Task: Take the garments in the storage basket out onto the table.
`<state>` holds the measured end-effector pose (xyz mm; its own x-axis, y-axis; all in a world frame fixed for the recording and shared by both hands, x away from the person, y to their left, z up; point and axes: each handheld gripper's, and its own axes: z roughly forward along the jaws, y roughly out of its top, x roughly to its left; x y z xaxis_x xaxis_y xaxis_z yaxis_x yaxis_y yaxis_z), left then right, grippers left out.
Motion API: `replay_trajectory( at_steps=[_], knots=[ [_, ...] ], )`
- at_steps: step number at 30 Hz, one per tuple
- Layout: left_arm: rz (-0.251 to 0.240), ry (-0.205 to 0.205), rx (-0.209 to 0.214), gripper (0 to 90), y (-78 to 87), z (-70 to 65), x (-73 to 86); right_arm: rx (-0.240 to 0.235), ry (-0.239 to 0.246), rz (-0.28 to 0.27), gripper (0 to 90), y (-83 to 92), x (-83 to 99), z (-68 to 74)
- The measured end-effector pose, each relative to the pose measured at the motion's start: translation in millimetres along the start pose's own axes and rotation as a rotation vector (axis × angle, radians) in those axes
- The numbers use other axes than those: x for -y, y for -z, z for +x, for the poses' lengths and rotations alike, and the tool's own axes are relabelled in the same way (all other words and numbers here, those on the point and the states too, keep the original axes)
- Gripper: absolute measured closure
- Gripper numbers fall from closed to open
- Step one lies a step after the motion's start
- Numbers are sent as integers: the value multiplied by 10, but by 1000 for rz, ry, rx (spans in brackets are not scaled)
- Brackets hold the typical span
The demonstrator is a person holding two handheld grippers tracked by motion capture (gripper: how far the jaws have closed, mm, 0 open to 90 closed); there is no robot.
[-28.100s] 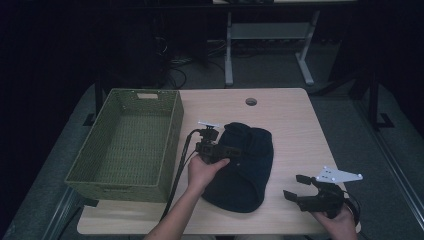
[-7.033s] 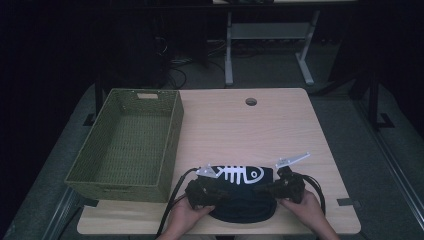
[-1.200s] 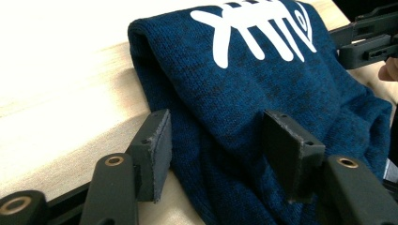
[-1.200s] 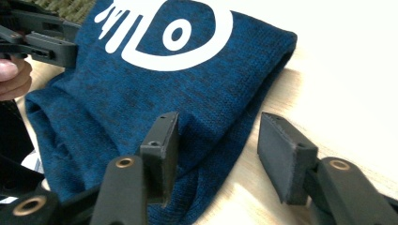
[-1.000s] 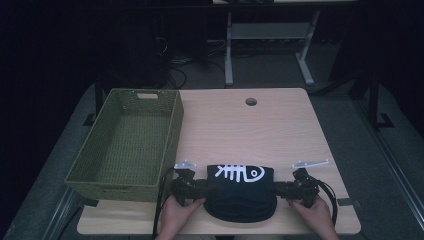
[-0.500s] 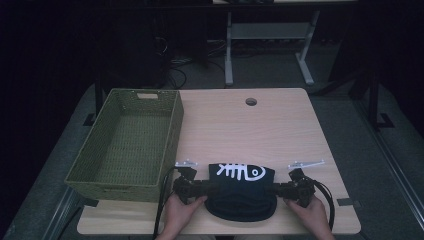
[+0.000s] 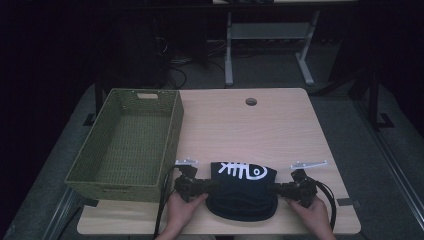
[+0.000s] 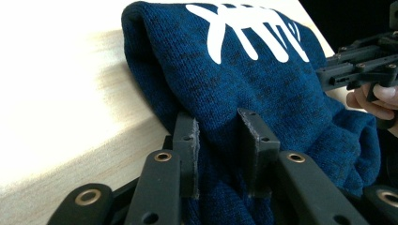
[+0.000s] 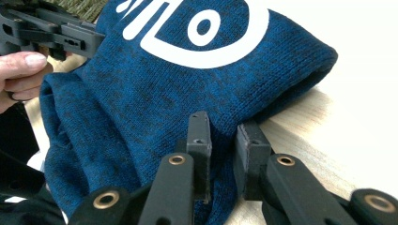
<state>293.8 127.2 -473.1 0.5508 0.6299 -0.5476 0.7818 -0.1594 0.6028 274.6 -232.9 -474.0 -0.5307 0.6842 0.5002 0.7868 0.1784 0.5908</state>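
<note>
A dark blue knit sweater (image 7: 242,192) with a white fish-skeleton print lies folded near the table's front edge. My left gripper (image 7: 210,187) is at its left side and my right gripper (image 7: 277,189) at its right side, each held in a hand. In the left gripper view the jaws (image 8: 218,119) have just been closing and pinch a fold of the sweater (image 8: 263,79). In the right gripper view the jaws (image 9: 224,124) have likewise just been closing and pinch the sweater's (image 9: 155,93) edge. Each gripper view shows the other gripper across the cloth.
A green woven basket (image 7: 120,182) stands on the left part of the wooden table (image 7: 250,130), close to my left hand. A round cable hole (image 7: 251,101) sits near the table's far edge. Cables trail from both grippers toward the front edge.
Both pairs of jaws have closed onto the sweater's side edges, drawing the cloth in a little. Long before, the sweater lay in a loose heap mid-table.
</note>
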Motion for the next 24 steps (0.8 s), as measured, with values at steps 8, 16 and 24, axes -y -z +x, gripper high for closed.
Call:
replay_trajectory(
  at_steps=[8,16,24],
  knots=[
    [-15,-18,7,726,18,-82,-61,-9,-10,-25,790,78,-4,-11],
    [-17,-43,14,726,68,-160,-143,-10,-1,-44,791,155,-44,15],
    [-28,-65,7,727,152,-223,-225,-13,12,-54,790,224,-127,75]
  ],
)
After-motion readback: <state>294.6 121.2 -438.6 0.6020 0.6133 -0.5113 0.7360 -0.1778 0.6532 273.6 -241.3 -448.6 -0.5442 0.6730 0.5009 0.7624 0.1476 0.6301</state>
